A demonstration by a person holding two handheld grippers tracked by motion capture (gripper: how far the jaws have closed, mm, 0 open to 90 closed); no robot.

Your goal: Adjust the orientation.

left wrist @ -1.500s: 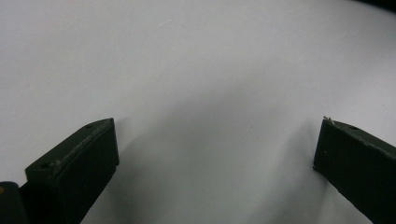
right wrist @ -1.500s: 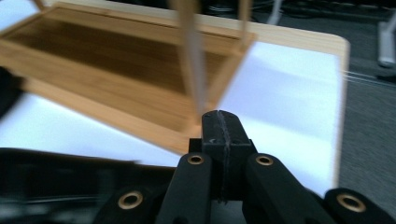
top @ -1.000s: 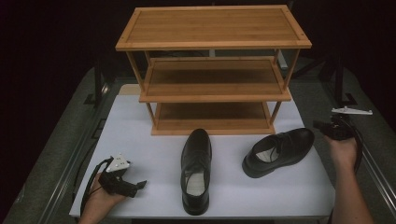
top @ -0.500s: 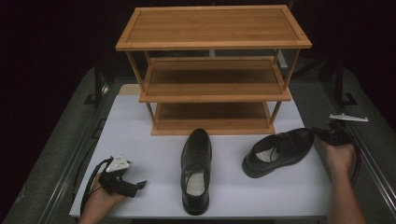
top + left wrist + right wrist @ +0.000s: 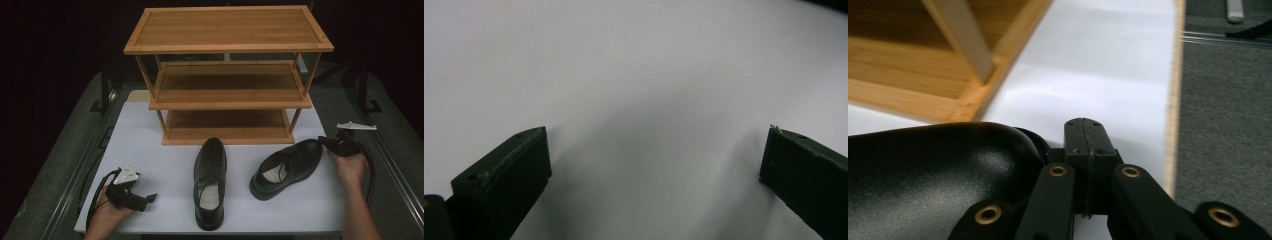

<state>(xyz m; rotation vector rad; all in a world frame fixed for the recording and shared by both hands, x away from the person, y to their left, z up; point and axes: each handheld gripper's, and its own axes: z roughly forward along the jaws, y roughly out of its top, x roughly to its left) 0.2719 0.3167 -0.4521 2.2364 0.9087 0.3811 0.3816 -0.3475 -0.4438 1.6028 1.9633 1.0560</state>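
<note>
A: What was the biggest thing there?

B: A three-tier wooden shoe rack [image 5: 227, 75], standing at the back of the white tabletop [image 5: 150, 135]. Take the rack as the landmark.

A: And the shoes?

B: Two black leather dress shoes lay in front of the rack. The middle shoe [image 5: 210, 182] sat just before the rack's bottom shelf, toe pointing at it, heel toward the person. The right shoe [image 5: 287, 167] lay in front of the rack's right-hand post, angled, its toe toward the right gripper.

A: Any brand or writing on them?

B: A pale insole showed in each, but I could not read any writing on it. I could read no label on the rack either.

A: The grippers?

B: The right gripper [image 5: 330, 144] was held in front of the rack and off its right corner, right against the right shoe's toe. In the right gripper view its jaws were pressed together with nothing between them, and the glossy shoe [image 5: 938, 175] bulged just beside them. The left gripper [image 5: 147, 199] rested well in front of the rack's left side, near the tabletop's front corner. Its jaws stood wide apart over bare tabletop [image 5: 649, 75], holding nothing.
</note>
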